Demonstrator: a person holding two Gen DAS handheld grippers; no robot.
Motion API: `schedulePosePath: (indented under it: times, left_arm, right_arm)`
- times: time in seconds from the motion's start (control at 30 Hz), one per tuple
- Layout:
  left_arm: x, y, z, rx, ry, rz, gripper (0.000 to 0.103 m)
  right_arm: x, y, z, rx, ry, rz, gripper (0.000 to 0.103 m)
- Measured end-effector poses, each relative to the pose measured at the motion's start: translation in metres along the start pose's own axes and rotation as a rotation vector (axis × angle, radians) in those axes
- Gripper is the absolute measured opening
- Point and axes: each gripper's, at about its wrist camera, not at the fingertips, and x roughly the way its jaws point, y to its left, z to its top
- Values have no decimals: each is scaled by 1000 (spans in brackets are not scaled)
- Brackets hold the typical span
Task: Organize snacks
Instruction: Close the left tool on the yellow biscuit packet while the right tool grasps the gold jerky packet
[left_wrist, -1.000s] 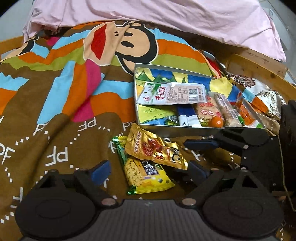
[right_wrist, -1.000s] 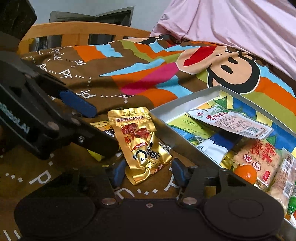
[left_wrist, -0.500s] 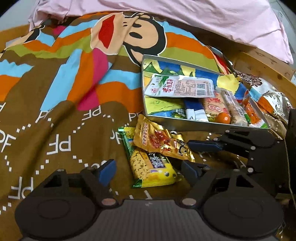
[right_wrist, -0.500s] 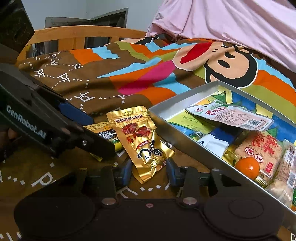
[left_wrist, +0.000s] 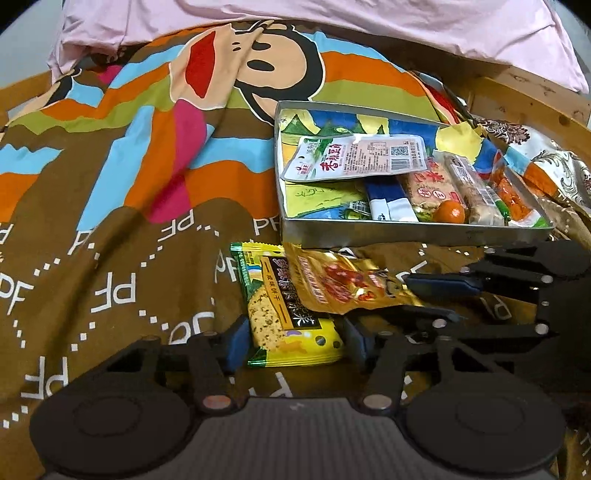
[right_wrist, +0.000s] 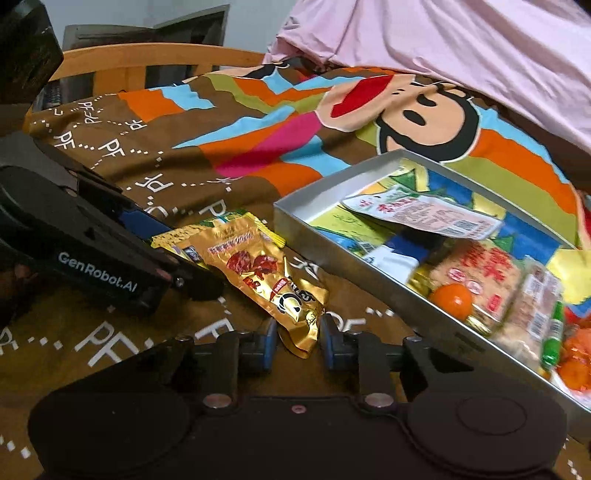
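Step in hand: grasp phase, both claws at once, on the last two loose packets lying on the bed in front of the tray (left_wrist: 406, 238).

Left claw (left_wrist: 291, 338): jaws have just been closing around the near end of the yellow biscuit packet (left_wrist: 284, 310). The packet sits between the blue pads, which look at or just off its edges; firm pinch can't be confirmed.

Right claw (right_wrist: 297, 338): jaws have just been closing too, now narrow, straddling the bottom corner of the gold packet (right_wrist: 266, 273). That corner sits between the pads; a sliver of gap seems to remain each side, so contact looks imminent, not certain.

The gold packet overlaps the far end of the yellow one (so the two lifts interact). The tray lies just beyond both claws, already holding a white packet (left_wrist: 354, 157), a rice cracker pack, bars and a small orange (left_wrist: 448, 212).

Next move likely calls for:
- finishing both closes before lifting
- raising the gold packet first, or both together, so the overlap doesn't drag the yellow one askew
- clearing the tray's near wall, then dropping into the bare left part of the tray

Risk: a corner grip on slick foil may slip.
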Motion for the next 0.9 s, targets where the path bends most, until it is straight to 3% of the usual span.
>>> schedulePosePath:
  times: [0.37, 0.57, 0.6, 0.67, 0.9]
  left_arm:
    - [-31, 8, -19, -96, 48, -12, 55]
    - [-51, 4, -34, -114, 88, -13, 55]
    - [-53, 3, -36, -112, 91, -13, 55]
    - [-55, 2, -36, -112, 96, -13, 56]
    - [-50, 4, -33, -98, 88, -1, 62]
  right_arm:
    - [-49, 14, -12, 61, 79, -99, 26]
    - [-84, 35, -21, 81, 103, -72, 28]
    - [-87, 39, -22, 68, 101, -59, 30]
    - [-91, 45, -21, 45, 80, -27, 48]
    - [-77, 41, -19, -31, 66, 9, 67]
